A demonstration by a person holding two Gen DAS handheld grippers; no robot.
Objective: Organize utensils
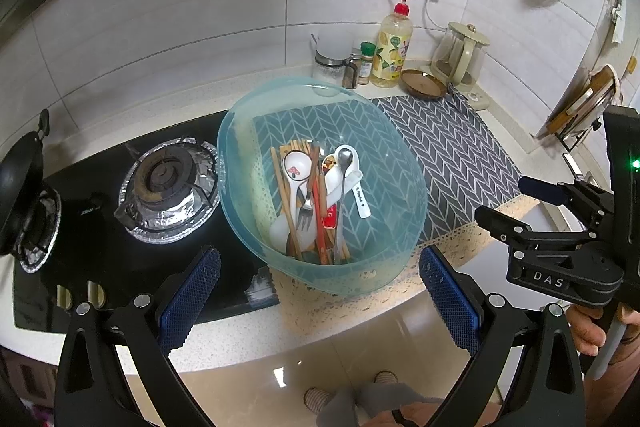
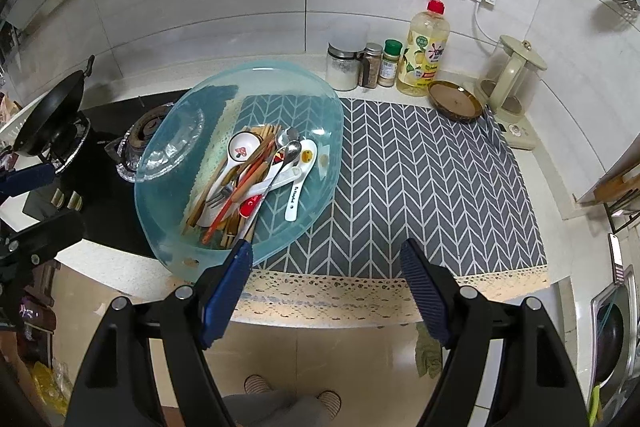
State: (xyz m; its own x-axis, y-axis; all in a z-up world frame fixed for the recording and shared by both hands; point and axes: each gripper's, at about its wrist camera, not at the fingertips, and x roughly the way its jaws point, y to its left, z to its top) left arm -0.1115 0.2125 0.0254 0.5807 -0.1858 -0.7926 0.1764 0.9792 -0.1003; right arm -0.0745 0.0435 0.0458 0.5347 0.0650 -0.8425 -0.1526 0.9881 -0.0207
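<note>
- Between your left gripper's (image 1: 320, 303) blue pads nothing was held; the jaws stood wide apart, hanging over the counter edge just short of the basin (image 1: 240, 131).
- Your right gripper (image 2: 326, 291) was the same: jaws wide open and empty, with the left pad (image 2: 228, 291) at the basin's near rim and the right pad over the mat's lace border.
- Inside the clear teal basin lay the utensils in a loose heap: chopsticks (image 1: 294, 227), a fork (image 1: 307, 205), a metal spoon (image 1: 344, 163), a white spoon with a mushroom print (image 1: 297, 167) and a white measuring spoon (image 1: 360, 195).
- That basin sat on the left end of the grey chevron mat (image 2: 420, 179), overhanging the stove (image 1: 100, 227) beside it.
- Behind the mat, against the tiled wall, stood jars (image 2: 342, 67), a soap bottle (image 2: 424, 55), a brown dish (image 2: 454, 99) and a kettle (image 2: 516, 75).
- On the far burner rested a black pan (image 2: 52, 111).
- From the left view, your hand (image 1: 592, 331) showed gripping the right tool's handle.
</note>
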